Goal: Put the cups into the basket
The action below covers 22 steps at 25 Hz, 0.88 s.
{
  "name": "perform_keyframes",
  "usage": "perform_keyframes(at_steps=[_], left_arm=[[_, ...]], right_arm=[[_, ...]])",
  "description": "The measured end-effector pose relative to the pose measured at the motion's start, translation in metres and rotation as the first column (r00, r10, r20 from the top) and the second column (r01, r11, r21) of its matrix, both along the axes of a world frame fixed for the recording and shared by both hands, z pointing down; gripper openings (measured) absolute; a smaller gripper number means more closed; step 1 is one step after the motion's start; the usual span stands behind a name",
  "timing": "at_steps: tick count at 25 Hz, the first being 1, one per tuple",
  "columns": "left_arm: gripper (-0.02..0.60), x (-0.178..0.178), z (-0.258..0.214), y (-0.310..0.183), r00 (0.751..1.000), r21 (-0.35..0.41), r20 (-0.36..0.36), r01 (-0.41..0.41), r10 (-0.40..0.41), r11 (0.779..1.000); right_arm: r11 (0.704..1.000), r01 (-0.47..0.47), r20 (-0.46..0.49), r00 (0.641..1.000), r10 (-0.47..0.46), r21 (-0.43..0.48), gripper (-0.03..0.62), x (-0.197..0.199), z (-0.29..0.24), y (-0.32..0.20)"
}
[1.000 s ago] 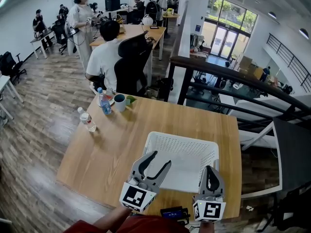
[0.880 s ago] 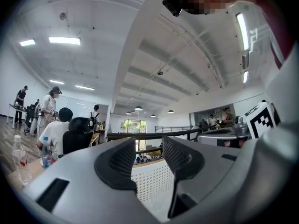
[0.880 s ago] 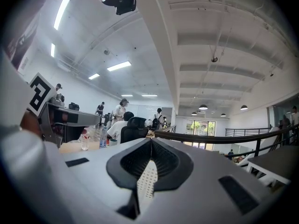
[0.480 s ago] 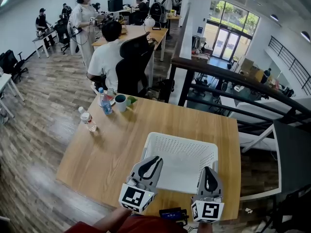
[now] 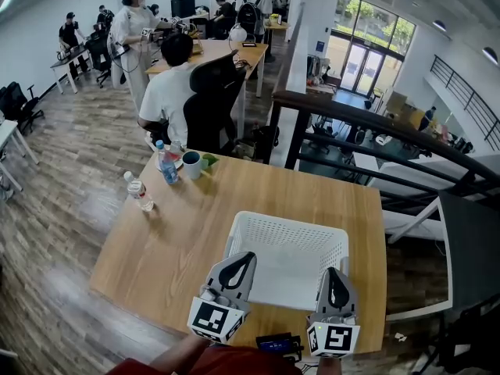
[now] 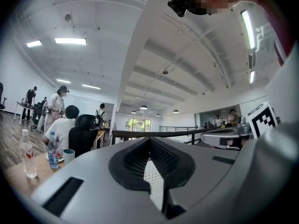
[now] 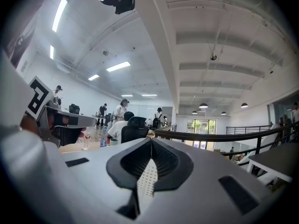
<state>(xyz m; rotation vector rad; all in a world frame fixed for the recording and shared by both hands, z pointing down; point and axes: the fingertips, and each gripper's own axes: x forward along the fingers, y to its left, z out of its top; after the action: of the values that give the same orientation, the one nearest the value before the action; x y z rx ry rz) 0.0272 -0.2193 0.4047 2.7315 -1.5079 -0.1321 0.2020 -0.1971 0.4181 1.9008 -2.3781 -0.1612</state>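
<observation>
- Your left gripper (image 5: 243, 258) is clenched: its 2 jaws meet tip to tip with nothing between them, and it hangs over the near left corner of the basket (image 5: 289, 223).
- Your right gripper (image 5: 334, 274) matches it, jaws pressed together and empty, over the basket's near right corner.
- Through the slot under each pair of closed jaws, both gripper views show only the basket's white perforated wall.
- The white basket sits on the near right part of the wooden table (image 5: 172, 241), and nothing shows inside it.
- The cup (image 5: 192, 165), dark teal with a white inside, stands upright at the far left corner of the table, well apart from the basket and from both grippers.
- Just right of the cup sits a small green item (image 5: 210, 161); you cannot tell from here whether it is a 2nd cup.
- A blue-labelled bottle (image 5: 167, 165) stands just left of the cup, and a clear bottle (image 5: 140, 192) stands nearer you along the left edge.
- A small dark device (image 5: 277, 341) lies at the near edge between your 2 grippers.
- Beyond the far edge, a person (image 5: 170, 88) in a white shirt sits in a black chair (image 5: 212, 100), back turned to you.
</observation>
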Motion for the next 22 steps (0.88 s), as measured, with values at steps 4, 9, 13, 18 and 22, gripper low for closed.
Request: perform_keyframes(at_steps=[4,9,13,18,22], left_arm=[[0.008,0.0011,-0.0006,0.0006,1.0,-0.001,0.001,0.0,0.0,1.0],[0.008,0.0037,0.0019,0.0019,1.0,0.011,0.016,0.008,-0.008,1.0],[0.008,0.0044,0.0053,0.0016,1.0,0.016,0.019,0.009,-0.009,1.0],[0.008,0.0046,0.0052,0.0049,1.0,0.02,0.008,0.01,-0.01,1.0],[0.008,0.005,0.0049,0.006,1.0,0.02,-0.004,0.012,-0.012,1.0]], right_arm=[[1.0,0.003,-0.004,1.0,-0.003,0.005,0.011,0.001,-0.0023,0.0009],[1.0,0.006,-0.009,1.0,-0.006,0.008,0.011,0.0034,-0.002,0.0032],[1.0,0.021,-0.03,0.999,-0.021,0.005,0.011,0.0015,-0.0017,0.0026],[1.0,0.015,-0.025,1.0,-0.015,0.004,0.011,0.0017,-0.0024,0.0043],[1.0,0.02,-0.028,0.999,-0.02,0.003,0.011,0.0014,-0.0007,0.0046]])
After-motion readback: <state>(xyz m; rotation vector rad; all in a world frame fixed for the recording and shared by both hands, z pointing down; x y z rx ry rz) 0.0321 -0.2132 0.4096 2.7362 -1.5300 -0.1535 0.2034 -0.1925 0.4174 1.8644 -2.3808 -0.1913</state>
